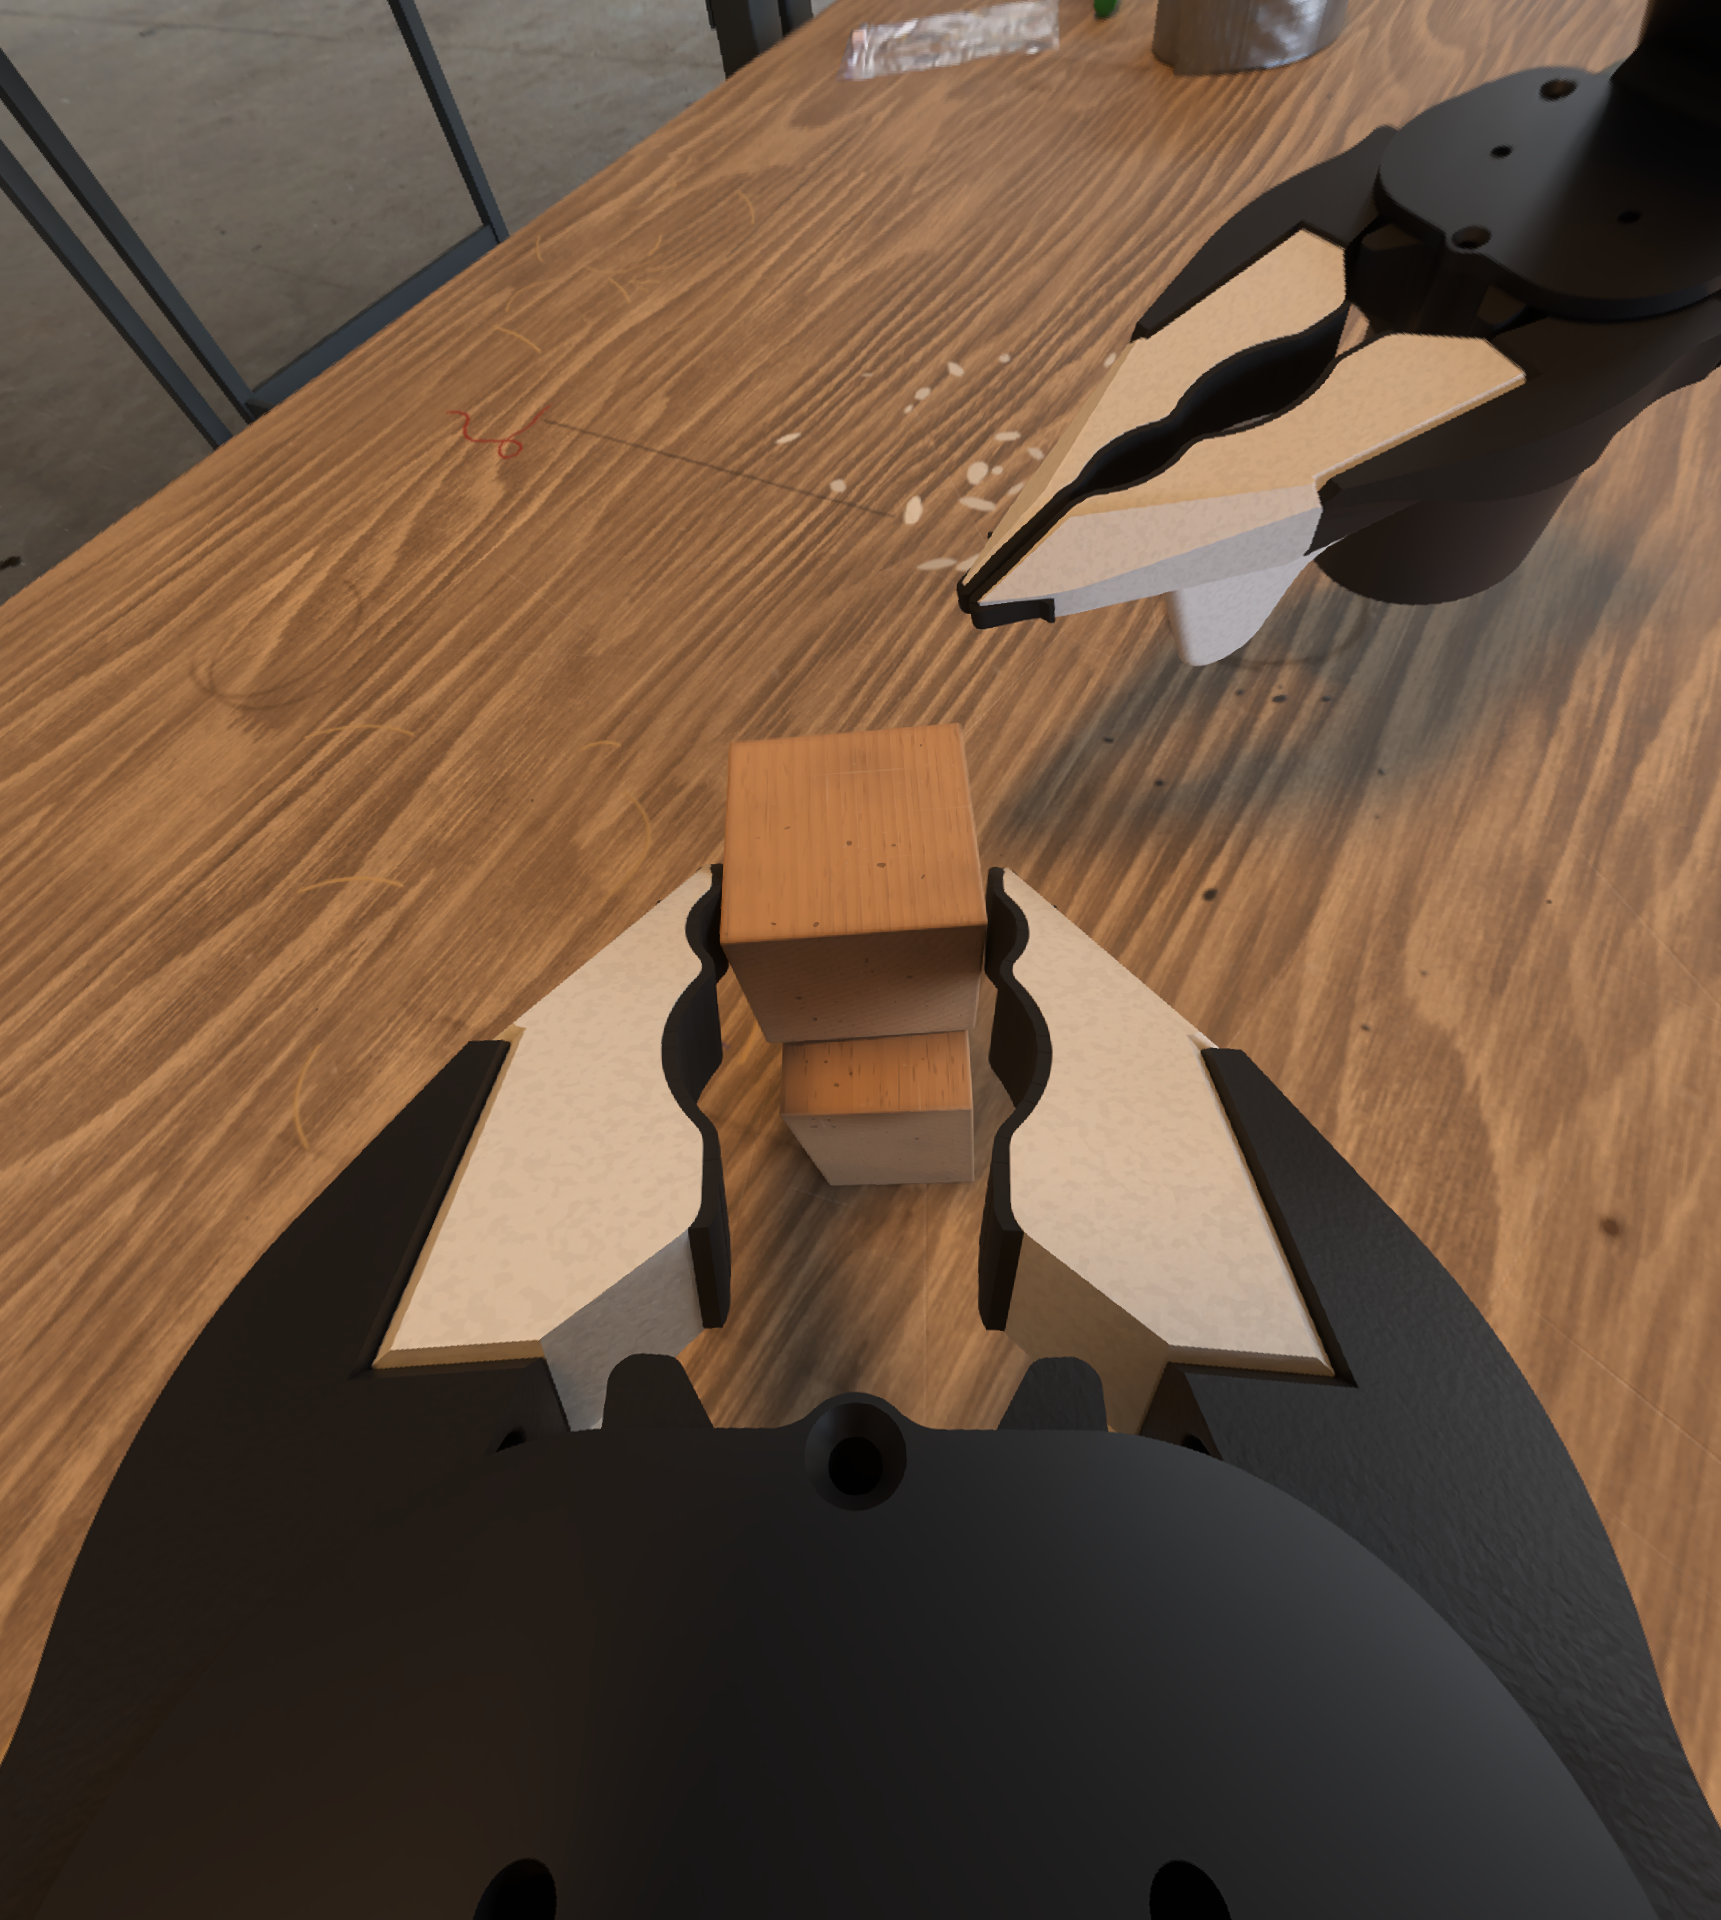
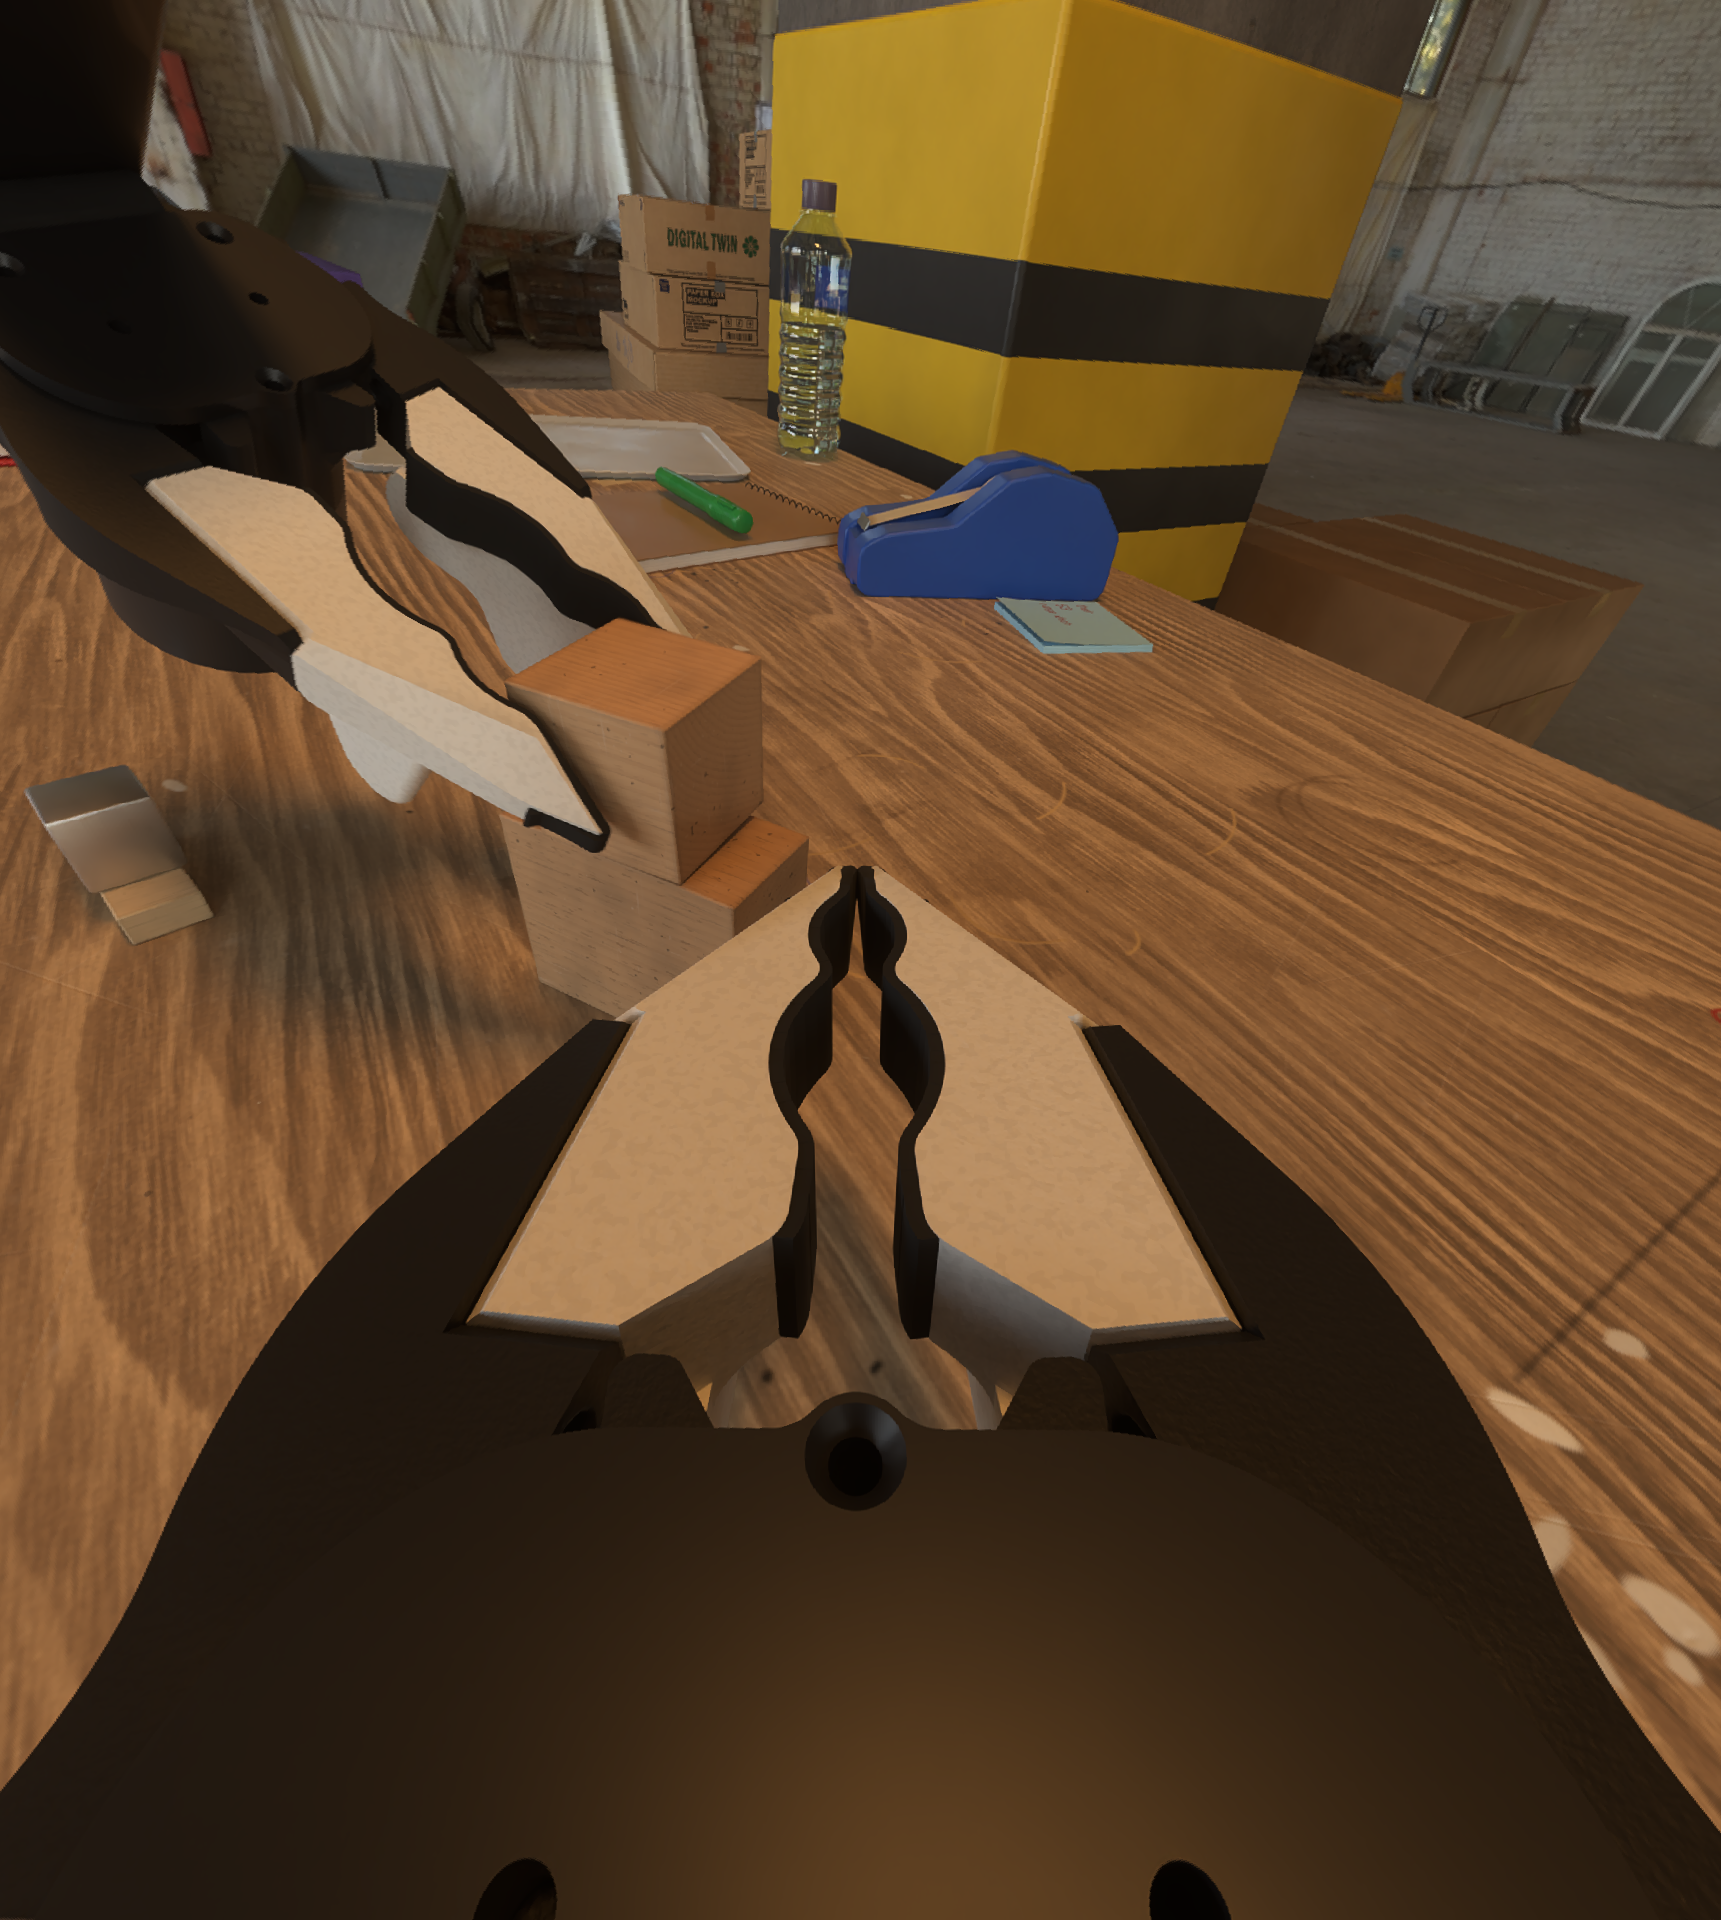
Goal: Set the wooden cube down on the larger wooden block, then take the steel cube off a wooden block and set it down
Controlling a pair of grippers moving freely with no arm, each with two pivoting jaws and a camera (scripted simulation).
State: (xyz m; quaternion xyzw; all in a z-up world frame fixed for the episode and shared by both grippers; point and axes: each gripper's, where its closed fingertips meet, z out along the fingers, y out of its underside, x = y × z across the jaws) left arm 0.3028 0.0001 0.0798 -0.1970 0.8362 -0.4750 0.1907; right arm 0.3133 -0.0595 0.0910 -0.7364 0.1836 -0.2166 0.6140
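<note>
My left gripper (image 1: pixel 854 883) is shut on the wooden cube (image 1: pixel 851 831), gripping its two sides with the fingertips. The cube sits on or just above the larger wooden block (image 1: pixel 882 1107); I cannot tell if they touch. In the right wrist view the cube (image 2: pixel 674 743) is over one end of the block (image 2: pixel 627 925), with the left gripper (image 2: pixel 617 727) reaching in from the upper left. My right gripper (image 2: pixel 856 878) is shut and empty, close beside the block; it also shows in the left wrist view (image 1: pixel 975 603). The steel cube (image 2: pixel 103 826) rests on a small wooden block (image 2: pixel 155 904) at the left.
On the wooden table (image 2: pixel 1251 935) farther back are a blue tape dispenser (image 2: pixel 981 530), a sticky pad (image 2: pixel 1074 623), a green marker (image 2: pixel 705 499) on a notebook, a white tray (image 2: pixel 638 447) and a bottle (image 2: pixel 812 322). The table edge runs along the right.
</note>
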